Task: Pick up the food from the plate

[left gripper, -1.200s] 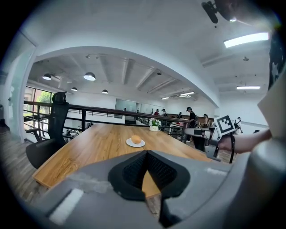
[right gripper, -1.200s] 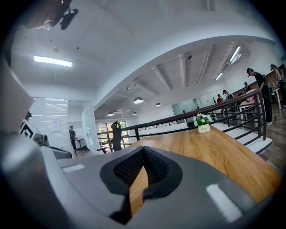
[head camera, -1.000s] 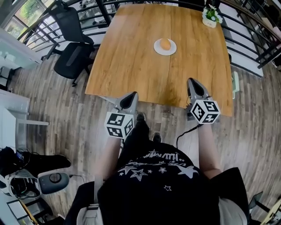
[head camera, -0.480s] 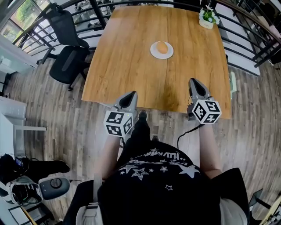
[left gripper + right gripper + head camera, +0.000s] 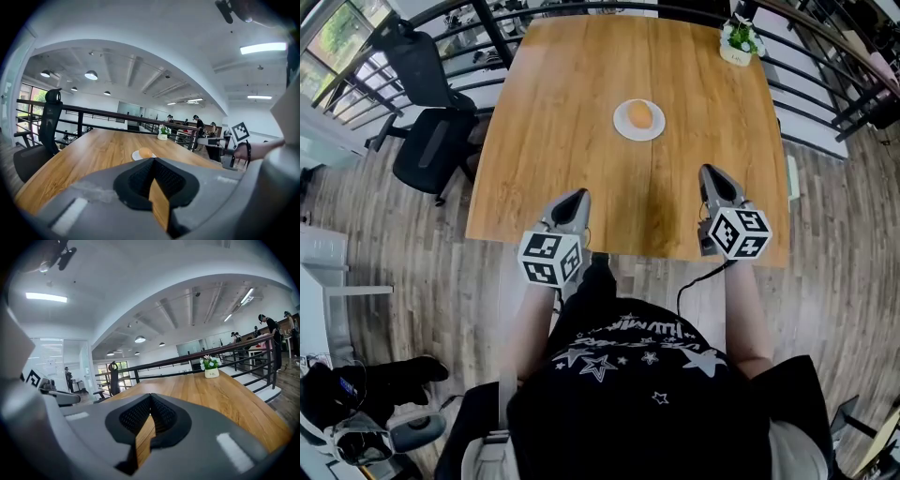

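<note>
A round orange piece of food [image 5: 642,115] lies on a small white plate [image 5: 625,128] in the middle of the wooden table [image 5: 572,84]. Both grippers hover over the table's near edge, well short of the plate. My left gripper [image 5: 578,198] is shut with nothing in it, and so is my right gripper [image 5: 710,174]. In the left gripper view the food [image 5: 146,152] and plate [image 5: 136,155] show just beyond the shut jaw tips [image 5: 152,161]. The right gripper view looks past its shut tips [image 5: 150,397] along the table; the plate is not seen there.
A small potted plant [image 5: 736,39] stands at the table's far right corner, also the plant [image 5: 209,367] ahead of the right gripper. A black office chair [image 5: 431,141] sits left of the table. A railing [image 5: 825,56] runs behind and to the right.
The person has stepped closer to the table: the plate sits lower in the head view and both grippers now reach over the near edge. Both jaws stayed shut.
</note>
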`<act>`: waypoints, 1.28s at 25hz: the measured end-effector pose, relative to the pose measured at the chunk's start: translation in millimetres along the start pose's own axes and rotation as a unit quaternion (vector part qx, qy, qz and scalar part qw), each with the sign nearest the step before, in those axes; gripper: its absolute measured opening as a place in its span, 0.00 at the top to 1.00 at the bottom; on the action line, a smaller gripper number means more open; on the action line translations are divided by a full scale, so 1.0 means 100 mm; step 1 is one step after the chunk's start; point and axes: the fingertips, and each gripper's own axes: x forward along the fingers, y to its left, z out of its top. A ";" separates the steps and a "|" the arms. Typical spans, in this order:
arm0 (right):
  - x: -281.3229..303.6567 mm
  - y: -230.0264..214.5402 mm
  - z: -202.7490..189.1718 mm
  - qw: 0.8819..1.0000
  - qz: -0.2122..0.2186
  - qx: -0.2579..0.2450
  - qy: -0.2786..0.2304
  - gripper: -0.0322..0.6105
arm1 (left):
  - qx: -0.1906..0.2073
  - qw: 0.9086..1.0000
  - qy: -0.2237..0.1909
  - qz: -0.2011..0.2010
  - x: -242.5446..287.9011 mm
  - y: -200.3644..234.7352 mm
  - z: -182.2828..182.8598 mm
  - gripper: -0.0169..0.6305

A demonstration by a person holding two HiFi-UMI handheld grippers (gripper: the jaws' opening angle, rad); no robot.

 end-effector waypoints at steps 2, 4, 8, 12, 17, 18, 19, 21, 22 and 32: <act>0.13 -0.03 0.04 1.000 -0.002 -0.003 0.007 0.95 | 0.000 1.000 -0.004 -0.002 0.09 0.08 0.07 0.97; 0.26 -0.06 0.08 1.000 -0.005 -0.002 0.014 0.95 | -0.001 1.000 -0.007 -0.004 0.17 0.17 0.13 0.97; 0.52 -0.09 0.18 1.000 -0.010 -0.007 0.029 0.95 | -0.002 1.000 -0.013 -0.009 0.33 0.35 0.25 0.97; 0.73 -0.12 0.23 0.999 -0.017 -0.013 0.044 0.95 | 0.001 1.000 -0.017 -0.017 0.48 0.50 0.38 0.97; 0.98 -0.12 0.25 0.998 -0.020 -0.013 0.058 0.95 | 0.004 0.999 -0.023 -0.031 0.67 0.63 0.55 0.97; 1.03 -0.12 0.24 0.998 -0.018 -0.013 0.063 0.95 | 0.004 0.999 -0.024 -0.036 0.72 0.65 0.58 0.97; 1.09 -0.11 0.23 0.997 -0.017 -0.014 0.068 0.95 | 0.005 0.999 -0.023 -0.041 0.76 0.67 0.60 0.97; 1.19 -0.11 0.21 0.997 -0.017 -0.014 0.076 0.95 | 0.007 0.999 -0.022 -0.047 0.85 0.73 0.63 0.97; 1.24 -0.11 0.20 0.997 -0.017 -0.015 0.079 0.95 | 0.007 0.999 -0.021 -0.048 0.89 0.76 0.65 0.97; 1.70 -0.02 -0.01 0.993 -0.006 -0.027 0.117 0.75 | -0.003 0.998 0.000 -0.055 1.12 1.04 0.58 0.97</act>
